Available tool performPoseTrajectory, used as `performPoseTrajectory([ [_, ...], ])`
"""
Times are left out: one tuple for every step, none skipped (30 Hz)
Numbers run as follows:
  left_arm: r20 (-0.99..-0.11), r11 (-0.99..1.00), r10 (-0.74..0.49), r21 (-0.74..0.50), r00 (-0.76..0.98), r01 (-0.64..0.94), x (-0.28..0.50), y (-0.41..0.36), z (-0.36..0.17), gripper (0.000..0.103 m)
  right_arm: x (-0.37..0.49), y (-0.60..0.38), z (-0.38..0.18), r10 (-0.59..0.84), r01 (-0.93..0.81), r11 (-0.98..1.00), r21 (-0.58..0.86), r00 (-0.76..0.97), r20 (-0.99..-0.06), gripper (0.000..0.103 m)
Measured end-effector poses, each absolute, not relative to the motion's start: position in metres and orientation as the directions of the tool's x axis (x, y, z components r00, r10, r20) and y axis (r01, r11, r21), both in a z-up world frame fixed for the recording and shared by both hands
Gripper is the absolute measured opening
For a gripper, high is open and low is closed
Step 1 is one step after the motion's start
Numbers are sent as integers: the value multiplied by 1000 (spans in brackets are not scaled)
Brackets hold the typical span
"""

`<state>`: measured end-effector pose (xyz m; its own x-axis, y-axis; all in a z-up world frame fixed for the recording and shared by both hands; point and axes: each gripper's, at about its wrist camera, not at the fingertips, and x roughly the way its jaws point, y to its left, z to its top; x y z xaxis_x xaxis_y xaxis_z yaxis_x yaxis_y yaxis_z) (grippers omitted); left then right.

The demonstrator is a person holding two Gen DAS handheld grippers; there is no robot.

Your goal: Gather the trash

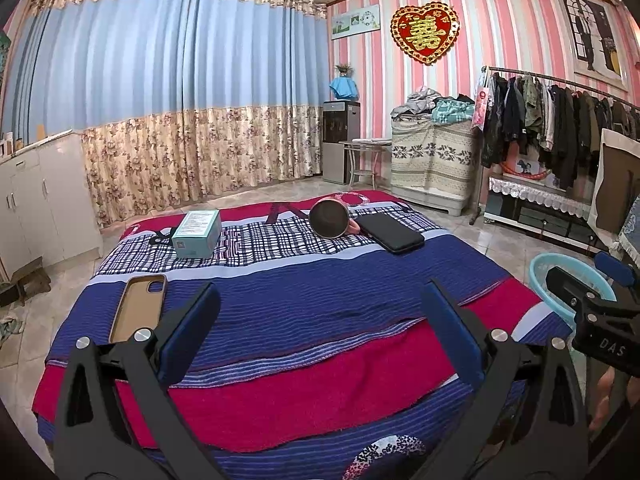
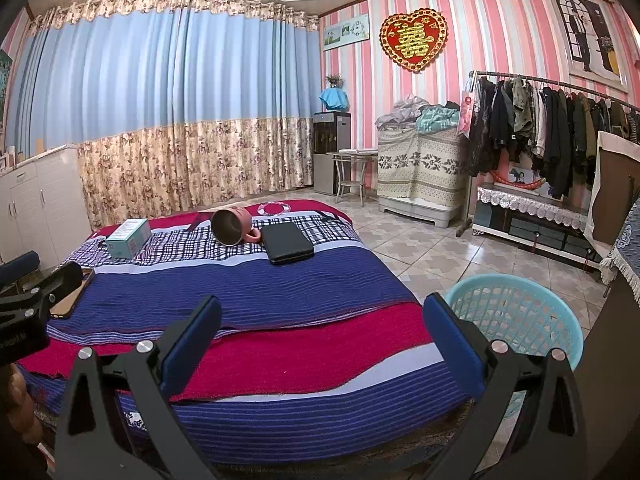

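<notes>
Pink-striped walls and blue curtains (image 1: 160,80) frame a bed (image 1: 280,300) under a striped blanket. Beside it on the tiled floor stands a light-blue basket (image 2: 516,320). On the blanket lie a black case (image 1: 390,232), teal box (image 1: 198,234), tipped bowl (image 1: 330,220) and phone case (image 1: 138,308). Left gripper (image 1: 320,312) and right gripper (image 2: 322,320) hover over the near edge, jaws wide apart, holding nothing.

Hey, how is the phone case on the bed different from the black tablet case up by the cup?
The phone case is tan and lies open side up, its hollow inside and camera cutout showing; the black tablet case is dark, closed and flat. The phone case is near the bed's left edge, the tablet case farther back on the right beside the tipped cup. Both lie flat on the blanket.
</notes>
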<state>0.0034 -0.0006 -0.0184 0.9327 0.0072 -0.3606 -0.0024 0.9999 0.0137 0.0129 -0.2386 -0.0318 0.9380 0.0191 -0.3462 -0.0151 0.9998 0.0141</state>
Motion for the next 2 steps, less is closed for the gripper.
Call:
performPoseTrajectory([
  [-359, 1000, 8, 15, 933, -3, 3, -2, -19, 98, 13, -239, -32, 19, -15, 1000, 14, 938, -347, 98],
  [-359, 1000, 9, 15, 933, -4, 2, -2, -19, 98, 12, -238, -32, 19, -15, 1000, 14, 938, -347, 98],
])
